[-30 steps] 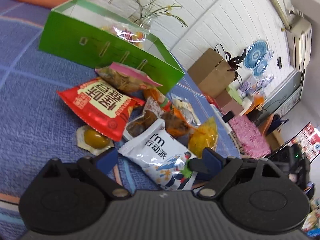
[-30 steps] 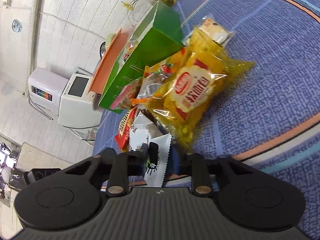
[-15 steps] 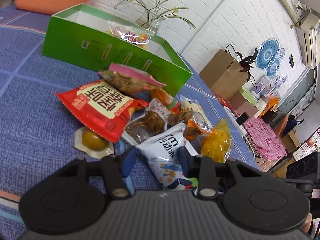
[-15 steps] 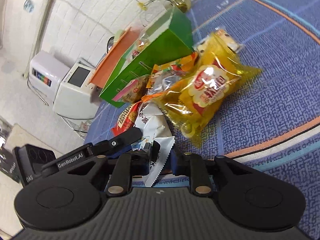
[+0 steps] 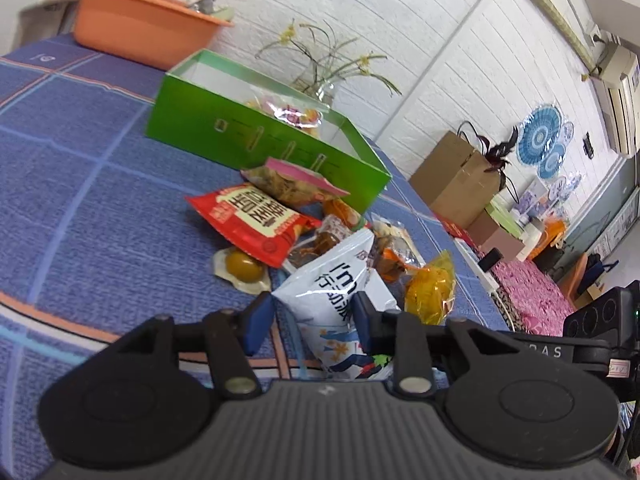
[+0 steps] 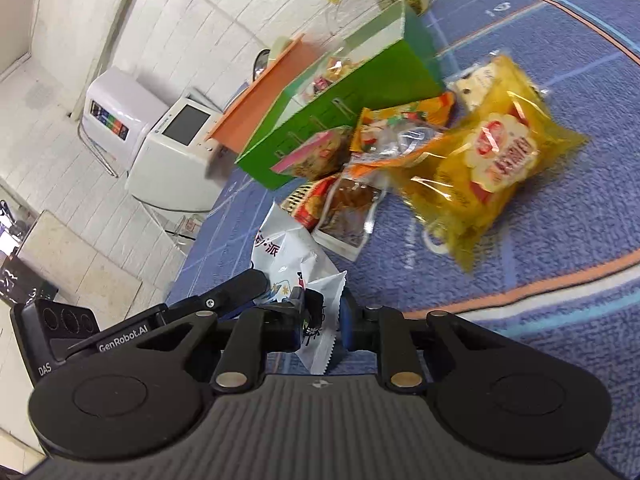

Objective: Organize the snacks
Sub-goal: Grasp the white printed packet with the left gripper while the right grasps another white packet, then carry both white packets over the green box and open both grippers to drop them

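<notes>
**Both grippers on 1 white snack bag**

The left gripper [image 5: 310, 316] has its jaws part open with the white snack bag [image 5: 340, 292] standing between them; the bag's right side presses against the right finger, while whether the left finger touches it cannot be told. The right gripper [image 6: 320, 320] has its jaws drawn close on the serrated end of the same white snack bag [image 6: 288, 258], pinching it. Ahead of the left jaws and slightly left lies the red snack pack [image 5: 250, 218], with a clear pouch holding a yellow ball [image 5: 240, 268] just beside it. Further ahead stands the green box [image 5: 256, 140], open at the top, with wrapped snacks inside. Ahead and right of the right jaws lies the yellow snack bag [image 6: 488, 160], with smaller packs between it and the green box [image 6: 344, 104]. All rest on the blue tablecloth [image 5: 80, 200], the white bag's upper end raised off it
</notes>
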A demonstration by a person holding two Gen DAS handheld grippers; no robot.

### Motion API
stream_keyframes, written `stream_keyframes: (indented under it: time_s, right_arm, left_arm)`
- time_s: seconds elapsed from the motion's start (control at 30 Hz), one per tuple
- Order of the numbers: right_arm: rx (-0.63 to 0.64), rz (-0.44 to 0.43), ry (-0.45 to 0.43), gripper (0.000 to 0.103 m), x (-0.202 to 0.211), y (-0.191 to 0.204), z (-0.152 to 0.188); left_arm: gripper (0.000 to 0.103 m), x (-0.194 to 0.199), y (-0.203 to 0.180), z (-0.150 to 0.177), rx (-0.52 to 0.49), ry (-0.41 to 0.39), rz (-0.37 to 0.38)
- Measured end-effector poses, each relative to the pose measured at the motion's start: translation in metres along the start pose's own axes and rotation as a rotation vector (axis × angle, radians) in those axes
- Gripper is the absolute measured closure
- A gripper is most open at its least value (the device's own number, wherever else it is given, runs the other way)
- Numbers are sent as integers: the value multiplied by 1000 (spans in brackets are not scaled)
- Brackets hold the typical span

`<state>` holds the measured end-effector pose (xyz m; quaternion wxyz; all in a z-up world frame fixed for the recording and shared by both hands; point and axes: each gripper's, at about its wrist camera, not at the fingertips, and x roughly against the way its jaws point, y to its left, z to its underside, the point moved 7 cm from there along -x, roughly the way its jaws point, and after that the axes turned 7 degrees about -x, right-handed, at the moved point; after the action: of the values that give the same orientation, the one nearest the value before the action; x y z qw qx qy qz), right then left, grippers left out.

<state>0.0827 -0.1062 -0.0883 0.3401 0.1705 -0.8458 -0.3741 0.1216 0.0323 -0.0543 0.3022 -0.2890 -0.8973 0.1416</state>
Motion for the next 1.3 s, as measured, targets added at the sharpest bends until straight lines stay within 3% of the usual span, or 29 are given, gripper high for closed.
stream_keyframes:
  time_s: [0.43, 0.63, 0.77, 1.03, 1.13, 1.3]
  right_arm:
    - [224, -59, -65, 72, -32, 62, -35]
    - [201, -123, -82, 71, -43, 76, -54]
    - [248, -141, -139, 72, -48, 90, -74]
    - [252, -127, -255, 71, -58, 87, -136]
    - [233, -99, -271, 71, -65, 76, -153]
    - [202, -30, -291, 71, -86, 58, -176]
  left_arm:
    - [74, 36, 20, -46, -26, -155, -75]
    - [74, 44, 25, -71, -54, -207, -107]
    - [74, 41, 23, -98, -113, -238, -133]
    - [74, -6, 17, -158, -180, -244, -121]
    - [74, -31, 10, -170, -230, -228, -144]
    - [74, -75, 12, -178, -230, -210, -183]
